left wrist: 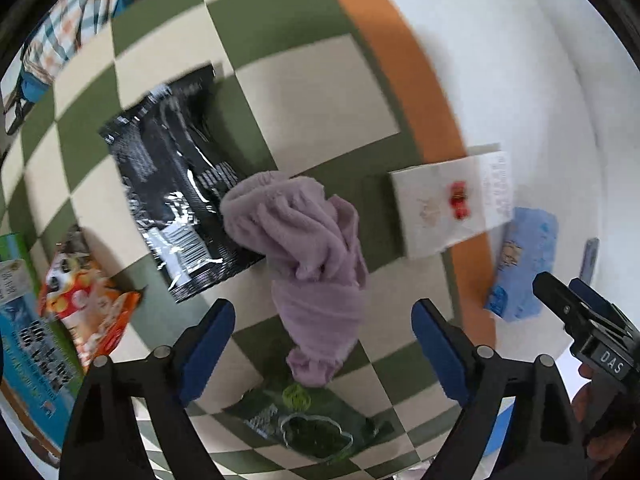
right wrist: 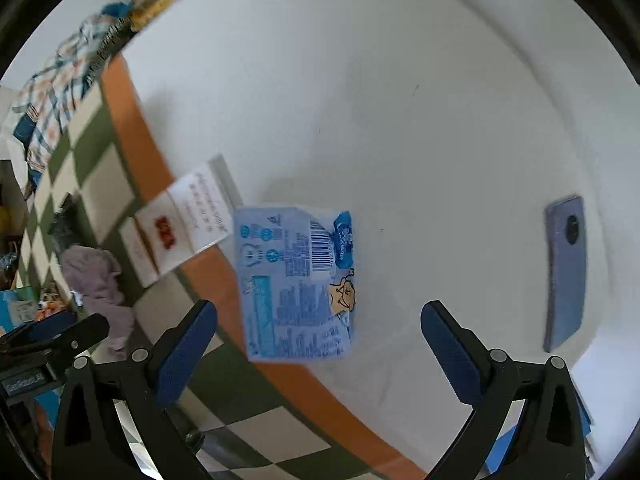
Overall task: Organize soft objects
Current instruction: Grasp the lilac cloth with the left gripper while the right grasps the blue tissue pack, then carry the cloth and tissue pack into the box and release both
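Nearest, left gripper (left wrist: 323,344) jaws wide, straddling the lilac sock (left wrist: 304,240), unpinched. Right gripper (right wrist: 318,350) wide above blue tissue pack (right wrist: 296,284). Risk: black foil pouch (left wrist: 176,196) at ten o'clock, touching the sock, snagged too.

Green-checked cloth (left wrist: 304,80) on white table (right wrist: 400,100)

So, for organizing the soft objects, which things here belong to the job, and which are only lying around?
Belong to the job:
- purple cloth, crumpled on the checkered mat
- blue soft pack
- white pack with red mark
- black foil pouch, orange snack bag, probably

Lying about:
- phone on the white surface
- plaid fabric at the far edge, unclear
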`<act>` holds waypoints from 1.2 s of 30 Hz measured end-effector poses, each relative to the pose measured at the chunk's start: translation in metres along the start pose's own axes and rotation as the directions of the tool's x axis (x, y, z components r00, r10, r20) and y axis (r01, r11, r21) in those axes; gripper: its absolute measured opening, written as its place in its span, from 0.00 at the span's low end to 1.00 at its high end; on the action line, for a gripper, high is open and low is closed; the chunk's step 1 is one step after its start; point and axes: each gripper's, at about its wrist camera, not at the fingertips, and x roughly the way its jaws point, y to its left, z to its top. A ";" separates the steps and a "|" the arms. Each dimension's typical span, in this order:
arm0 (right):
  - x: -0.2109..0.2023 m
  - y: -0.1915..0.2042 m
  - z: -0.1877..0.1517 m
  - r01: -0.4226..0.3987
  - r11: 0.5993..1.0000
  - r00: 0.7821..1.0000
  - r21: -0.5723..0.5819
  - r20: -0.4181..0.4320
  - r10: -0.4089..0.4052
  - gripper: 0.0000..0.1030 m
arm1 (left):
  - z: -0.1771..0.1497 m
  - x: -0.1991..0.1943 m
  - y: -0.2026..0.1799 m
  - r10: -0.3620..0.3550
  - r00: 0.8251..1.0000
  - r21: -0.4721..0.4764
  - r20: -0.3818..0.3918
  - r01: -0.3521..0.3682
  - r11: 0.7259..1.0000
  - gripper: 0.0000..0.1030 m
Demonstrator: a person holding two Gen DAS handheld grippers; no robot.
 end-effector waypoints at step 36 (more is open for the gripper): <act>-0.003 0.070 -0.030 0.001 0.998 1.000 -0.057 -0.003 -0.001 0.41 | -0.037 -0.052 0.004 -0.019 0.988 0.032 0.156 0.014 0.999 0.39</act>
